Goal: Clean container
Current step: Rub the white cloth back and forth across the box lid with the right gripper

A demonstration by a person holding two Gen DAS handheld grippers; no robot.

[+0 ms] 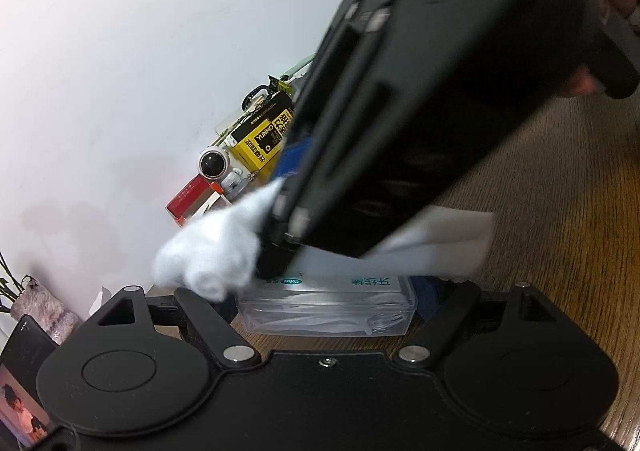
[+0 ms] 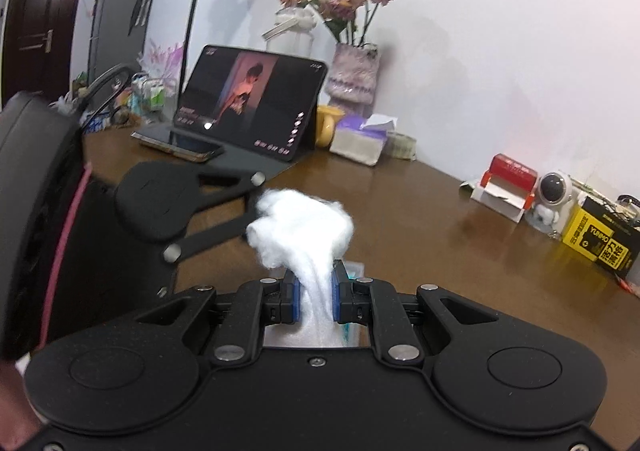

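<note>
Now the wooden table (image 2: 420,219) fills the scene, and on it sits the clear plastic container (image 1: 328,307), held between the left gripper (image 1: 326,305) fingers, clamped at its ends. Above it, the right gripper (image 2: 314,297) is pinched tight on a white cotton wad (image 2: 300,227), pressing just over the container's lid.

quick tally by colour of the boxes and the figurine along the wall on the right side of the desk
Red box: 1
Yellow and black box: 1
White astronaut figurine: 1
Total: 3
</note>
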